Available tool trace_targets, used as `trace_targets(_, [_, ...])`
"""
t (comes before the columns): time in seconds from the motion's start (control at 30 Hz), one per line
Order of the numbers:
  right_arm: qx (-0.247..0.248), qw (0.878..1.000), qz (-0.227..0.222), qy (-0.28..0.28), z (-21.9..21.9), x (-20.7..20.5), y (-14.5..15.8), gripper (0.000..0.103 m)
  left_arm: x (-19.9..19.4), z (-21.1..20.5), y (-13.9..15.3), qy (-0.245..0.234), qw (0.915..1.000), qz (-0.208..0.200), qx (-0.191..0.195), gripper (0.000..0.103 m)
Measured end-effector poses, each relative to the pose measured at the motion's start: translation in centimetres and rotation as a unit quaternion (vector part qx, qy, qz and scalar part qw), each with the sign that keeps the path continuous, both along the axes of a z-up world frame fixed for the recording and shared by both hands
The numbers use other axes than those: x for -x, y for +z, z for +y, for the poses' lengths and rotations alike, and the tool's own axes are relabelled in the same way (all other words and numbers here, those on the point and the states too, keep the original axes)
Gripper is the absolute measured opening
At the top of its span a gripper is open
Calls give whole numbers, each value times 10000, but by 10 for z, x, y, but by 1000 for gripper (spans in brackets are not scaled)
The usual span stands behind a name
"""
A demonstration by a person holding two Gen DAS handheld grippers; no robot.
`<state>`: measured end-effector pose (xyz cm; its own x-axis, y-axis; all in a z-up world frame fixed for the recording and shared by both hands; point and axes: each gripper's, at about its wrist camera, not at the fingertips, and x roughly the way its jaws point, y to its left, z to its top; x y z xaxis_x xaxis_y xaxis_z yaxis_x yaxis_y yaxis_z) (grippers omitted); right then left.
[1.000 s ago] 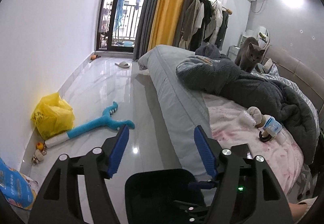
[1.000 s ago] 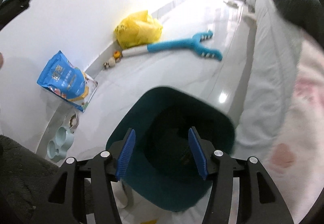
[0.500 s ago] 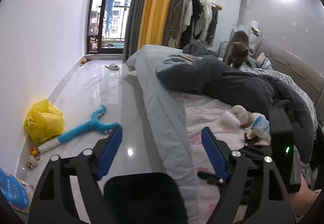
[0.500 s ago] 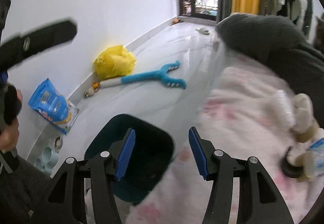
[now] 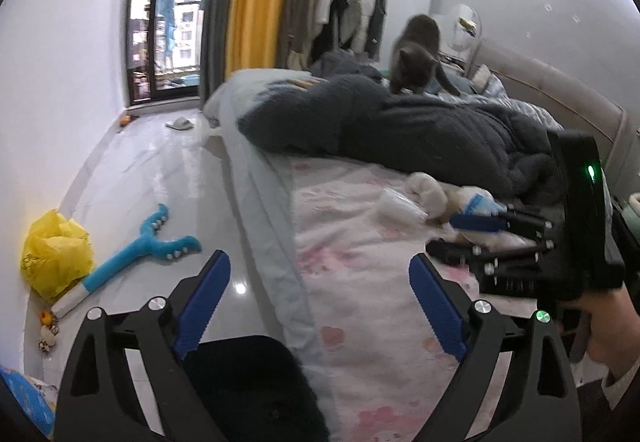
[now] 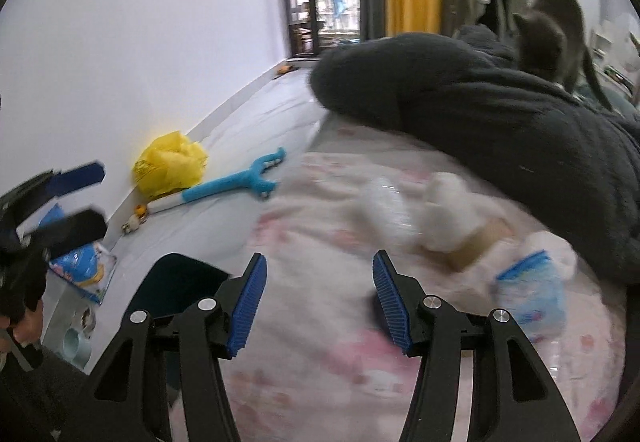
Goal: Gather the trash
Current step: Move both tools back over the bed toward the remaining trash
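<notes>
Trash lies on the pink bed sheet [image 6: 320, 370]: a clear plastic cup [image 6: 384, 210], a white tissue wad [image 6: 444, 210], a cardboard roll [image 6: 480, 242] and a blue and white packet [image 6: 532, 294]. My right gripper [image 6: 319, 302] hovers over the sheet just short of them, open, nothing between its pads. In the left wrist view the right gripper [image 5: 460, 236] sits right at the packet [image 5: 480, 202] and the cup [image 5: 394, 204]. My left gripper [image 5: 320, 302] is empty, its jaws opening wide, above the bed edge. The dark bin [image 5: 248, 382] stands on the floor below it.
A dark fleece blanket [image 5: 400, 122] lies across the bed behind the trash, with a grey cat [image 5: 416, 58] on it. On the floor by the wall are a yellow bag [image 5: 56, 254], a blue toy [image 5: 148, 246], a blue pet food bag [image 6: 84, 270] and pet bowls [image 6: 76, 342].
Both views swung from the floor and bin toward the bed. My left jaws spread wider. My right gripper rose over the sheet and came up to the trash.
</notes>
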<state>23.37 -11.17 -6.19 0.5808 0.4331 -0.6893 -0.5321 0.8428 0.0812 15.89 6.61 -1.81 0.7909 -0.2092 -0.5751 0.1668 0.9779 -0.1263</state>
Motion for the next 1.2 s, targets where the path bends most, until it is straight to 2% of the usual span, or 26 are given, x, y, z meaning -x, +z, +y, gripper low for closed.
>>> trace_targets(0.23, [1, 9992, 5, -390, -52, -18, 0, 56, -13, -46, -13, -542, 9983, 232, -32, 93])
trace_targets(0.53, [-92, 9969, 57, -781, -110, -35, -1, 57, -34, -97, -30, -1012, 9937, 462, -139, 93])
trace_targets(0.77, [-192, 9960, 188, -855, -132, -43, -4, 57, -52, -127, -49, -1235, 9896, 700, -227, 93])
trace_targets(1.0, [-315, 9957, 380, -778, -149, -47, -11, 60, -71, -150, -65, -1188, 9879, 907, -415, 92])
trace_targets(1.2, [-551, 9938, 738, -620, -161, -55, -19, 62, -88, -159, -78, -1150, 9859, 1183, -280, 79])
